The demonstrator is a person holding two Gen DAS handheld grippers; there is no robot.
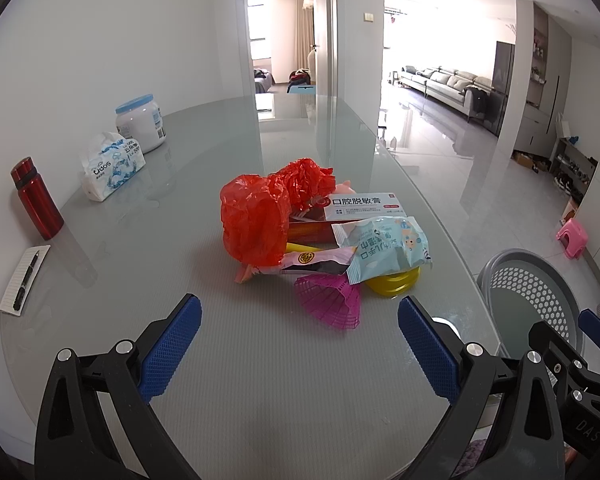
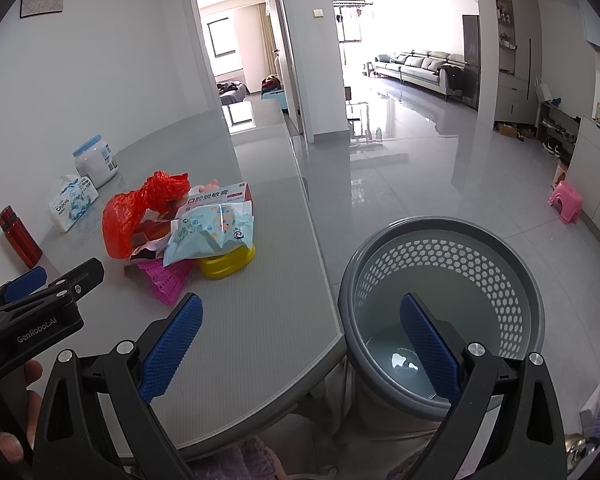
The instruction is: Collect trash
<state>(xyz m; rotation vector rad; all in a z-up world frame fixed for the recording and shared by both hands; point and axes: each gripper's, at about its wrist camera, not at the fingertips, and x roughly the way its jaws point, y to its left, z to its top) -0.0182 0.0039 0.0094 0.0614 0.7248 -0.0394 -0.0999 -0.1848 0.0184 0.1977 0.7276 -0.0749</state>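
Observation:
A heap of trash lies mid-table: a crumpled red plastic bag (image 1: pixel 256 220) (image 2: pixel 134 210), a toothpaste box (image 1: pixel 364 205) (image 2: pixel 216 196), a light blue wrapper (image 1: pixel 384 250) (image 2: pixel 210 232), a pink mesh piece (image 1: pixel 332 300) (image 2: pixel 166 280) and a yellow lid (image 1: pixel 394 282) (image 2: pixel 228 260). My left gripper (image 1: pixel 300 344) hovers open just short of the heap, nothing between its fingers. My right gripper (image 2: pixel 302 344) is open too, straddling the table's edge, its right finger over the grey perforated bin (image 2: pixel 440 280) (image 1: pixel 532 296) that stands beside the table.
Along the table's left side stand a red flask (image 1: pixel 38 200), a tissue pack (image 1: pixel 112 166), a white jar with a blue lid (image 1: pixel 140 122) and a notepad with a pen (image 1: pixel 24 280). A pink stool (image 2: pixel 565 201) sits on the tiled floor to the right.

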